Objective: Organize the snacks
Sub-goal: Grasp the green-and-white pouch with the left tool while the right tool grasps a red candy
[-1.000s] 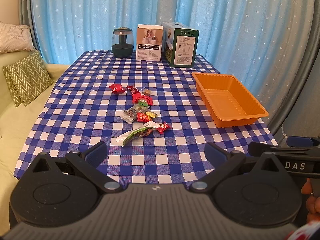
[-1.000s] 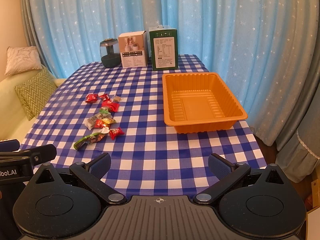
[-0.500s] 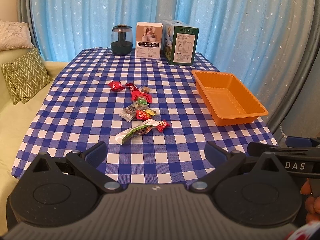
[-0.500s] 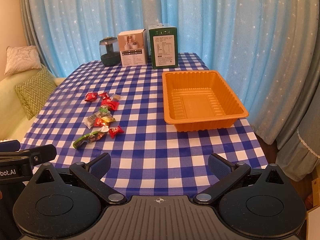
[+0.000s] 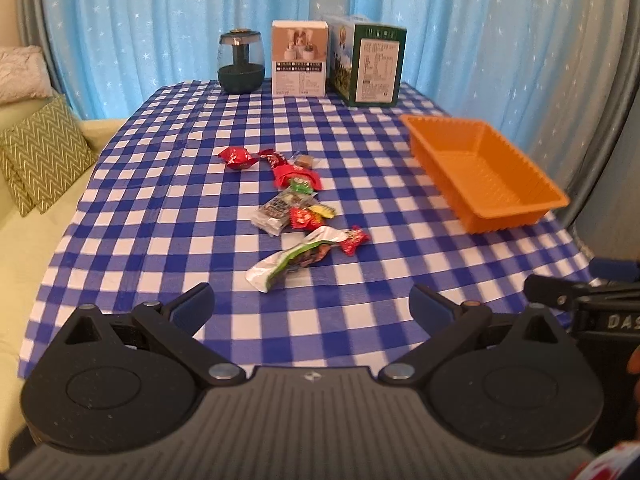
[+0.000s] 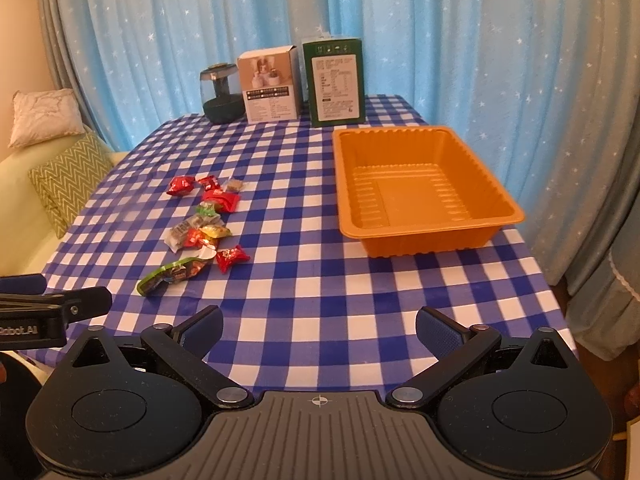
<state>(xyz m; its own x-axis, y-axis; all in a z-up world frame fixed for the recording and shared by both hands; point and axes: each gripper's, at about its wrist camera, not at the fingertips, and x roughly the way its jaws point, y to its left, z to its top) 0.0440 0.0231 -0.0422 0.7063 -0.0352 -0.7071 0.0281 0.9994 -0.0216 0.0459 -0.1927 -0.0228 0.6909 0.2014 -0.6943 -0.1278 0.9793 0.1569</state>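
Several wrapped snacks (image 5: 298, 208) lie scattered in the middle of the blue checked table; they also show in the right wrist view (image 6: 204, 224). Nearest is a long green and white packet (image 5: 294, 258) (image 6: 176, 272). An empty orange tray (image 5: 486, 172) (image 6: 420, 192) stands on the right. My left gripper (image 5: 312, 304) is open and empty above the near table edge, short of the snacks. My right gripper (image 6: 319, 328) is open and empty above the near edge, in front of the tray.
At the far edge stand a dark glass jar (image 5: 241, 62), a white box (image 5: 300, 60) and a green box (image 5: 368, 66). A sofa with a patterned cushion (image 5: 44, 152) is left of the table. Blue curtains hang behind.
Both grippers have moved forward a little toward the table; the snacks and tray look nearer. Both stay open and empty.
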